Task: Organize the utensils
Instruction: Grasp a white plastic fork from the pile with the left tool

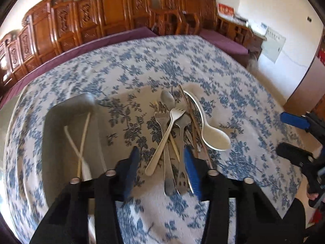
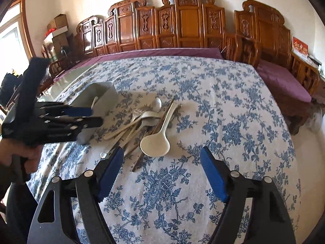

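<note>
Left wrist view: my left fingers, parted and empty, hover over the utensil pile at frame centre on the worktop; right fingers spread, empty; tray lower left.

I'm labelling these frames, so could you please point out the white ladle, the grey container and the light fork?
white ladle [image 2: 155, 143], right wrist view, bowl.
grey container [image 1: 59, 122], left wrist view, inner wall.
light fork [image 1: 162, 140], left wrist view, handle.

Both fisheye cameras ride a hand-held gripper, looking forward and steeply down along blue-padded fingers from close above the blue-and-white floral tablecloth. Both face the carved wooden bench and share the heap of metal and white utensils beside the grey rectangular tray.
</note>
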A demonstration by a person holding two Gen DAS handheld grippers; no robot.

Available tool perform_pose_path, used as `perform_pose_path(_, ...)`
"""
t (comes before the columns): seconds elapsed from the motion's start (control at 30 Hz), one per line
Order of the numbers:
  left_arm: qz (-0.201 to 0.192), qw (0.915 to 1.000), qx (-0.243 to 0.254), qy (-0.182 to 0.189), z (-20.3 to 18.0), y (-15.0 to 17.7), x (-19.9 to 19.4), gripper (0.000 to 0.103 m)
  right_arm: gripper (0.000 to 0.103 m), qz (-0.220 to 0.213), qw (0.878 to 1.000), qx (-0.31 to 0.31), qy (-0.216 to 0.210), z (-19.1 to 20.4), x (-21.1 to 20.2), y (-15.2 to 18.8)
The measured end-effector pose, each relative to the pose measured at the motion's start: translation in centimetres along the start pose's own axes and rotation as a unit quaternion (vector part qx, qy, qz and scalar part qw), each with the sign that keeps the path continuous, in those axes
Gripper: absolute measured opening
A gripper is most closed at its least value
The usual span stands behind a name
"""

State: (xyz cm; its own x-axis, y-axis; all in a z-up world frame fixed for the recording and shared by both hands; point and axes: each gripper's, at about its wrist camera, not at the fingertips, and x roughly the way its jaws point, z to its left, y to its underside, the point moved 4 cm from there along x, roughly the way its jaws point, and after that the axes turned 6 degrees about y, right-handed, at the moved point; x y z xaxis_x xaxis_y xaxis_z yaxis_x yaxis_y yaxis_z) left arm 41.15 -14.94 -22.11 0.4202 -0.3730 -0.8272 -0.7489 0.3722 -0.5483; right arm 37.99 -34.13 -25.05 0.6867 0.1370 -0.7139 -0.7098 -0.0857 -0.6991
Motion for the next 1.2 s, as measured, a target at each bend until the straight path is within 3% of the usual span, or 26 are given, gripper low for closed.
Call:
perform_pose_path(0.43, 0.081, 0.9945, 0.066, 0.004, -1.8, -2.8, 7.2, 0.014, 0.079, 0.005, 1.000, 0.003, -0.011, -2.0, 1.5, 0.6)
perform_pose_path(0.73, 0.093, 0.9912, 0.091, -0.025, -1.8, -3.3, 9.0, 0.010, 0.079, 0.008, 1.000, 0.015, -0.014, -3.2, 2.0, 1.0)
perform_pose_path(1.2, 0.117, 0.9894, 0.083, -0.020, -1.6, -2.3, 9.5, 0.010, 0.079, 0.009, 1.000, 0.018, -0.018, -3.0, 2.1, 1.1)
